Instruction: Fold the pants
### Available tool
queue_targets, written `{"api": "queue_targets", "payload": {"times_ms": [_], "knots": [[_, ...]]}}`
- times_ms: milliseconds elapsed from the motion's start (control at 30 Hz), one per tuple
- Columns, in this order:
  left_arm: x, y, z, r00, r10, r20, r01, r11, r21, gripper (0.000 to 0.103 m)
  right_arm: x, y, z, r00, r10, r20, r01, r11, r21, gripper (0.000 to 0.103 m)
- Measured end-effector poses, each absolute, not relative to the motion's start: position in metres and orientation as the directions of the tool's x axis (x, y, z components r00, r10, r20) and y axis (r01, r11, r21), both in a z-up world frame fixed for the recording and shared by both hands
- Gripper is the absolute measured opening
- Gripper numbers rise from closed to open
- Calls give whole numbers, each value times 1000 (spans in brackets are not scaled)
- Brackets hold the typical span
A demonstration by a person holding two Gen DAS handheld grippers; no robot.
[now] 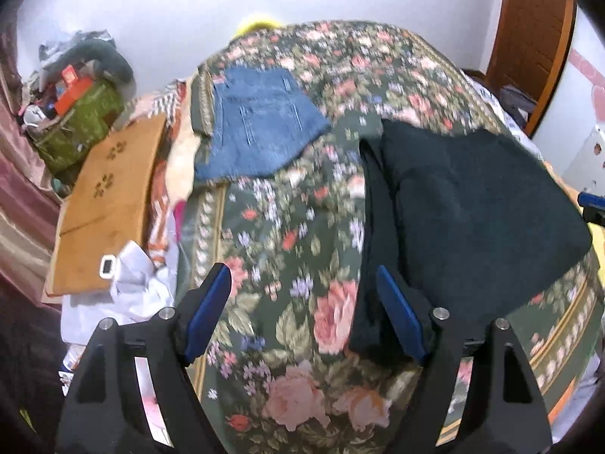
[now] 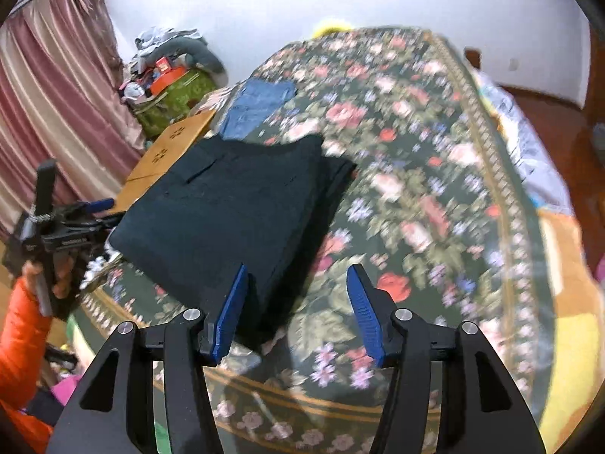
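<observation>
The black pants (image 2: 234, 204) lie folded in a flat stack on the flowery bedspread (image 2: 416, 189), near the bed's left edge. A narrow dark strip of the same cloth sticks out along one side of the stack.

The right gripper (image 2: 297, 304) hangs over the bedspread with its blue fingers (image 2: 363, 314) spread wide and nothing between them. Its left finger is just over the near corner of the pants; I cannot tell if it touches the cloth.

The left gripper (image 1: 302, 312) is spread wide too and holds nothing. Its right finger is over the dark strip at the near end of the pants (image 1: 469, 204). In the right wrist view this left gripper (image 2: 90, 213) shows at the left edge of the bed, held by a hand (image 2: 62, 280) with an orange sleeve.

No writing can be read anywhere.

Folded blue jeans (image 1: 261, 121) lie farther up the bedspread (image 1: 287, 227), close behind the black pants. Beside the bed stand a brown cardboard box (image 1: 109, 196) with cut-out marks, a green bag (image 1: 87, 121) piled with things, and a pink curtain (image 2: 49, 87).
</observation>
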State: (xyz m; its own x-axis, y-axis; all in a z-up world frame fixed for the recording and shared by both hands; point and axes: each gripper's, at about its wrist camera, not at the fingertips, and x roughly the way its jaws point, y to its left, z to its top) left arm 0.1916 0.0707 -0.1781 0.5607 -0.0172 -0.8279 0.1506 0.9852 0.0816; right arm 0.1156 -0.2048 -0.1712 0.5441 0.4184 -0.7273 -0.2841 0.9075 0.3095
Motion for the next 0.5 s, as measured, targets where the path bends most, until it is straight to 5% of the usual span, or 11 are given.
{"api": "queue_targets", "payload": {"times_ms": [267, 500], "knots": [[231, 39, -156, 554, -138, -821, 212, 977, -21, 94, 134, -199, -151, 609, 408, -680, -277, 913, 299, 79], [270, 14, -196, 401, -166, -901, 252, 966, -66, 94, 162, -185, -182, 507, 450, -735, -275, 893, 357, 79]]}}
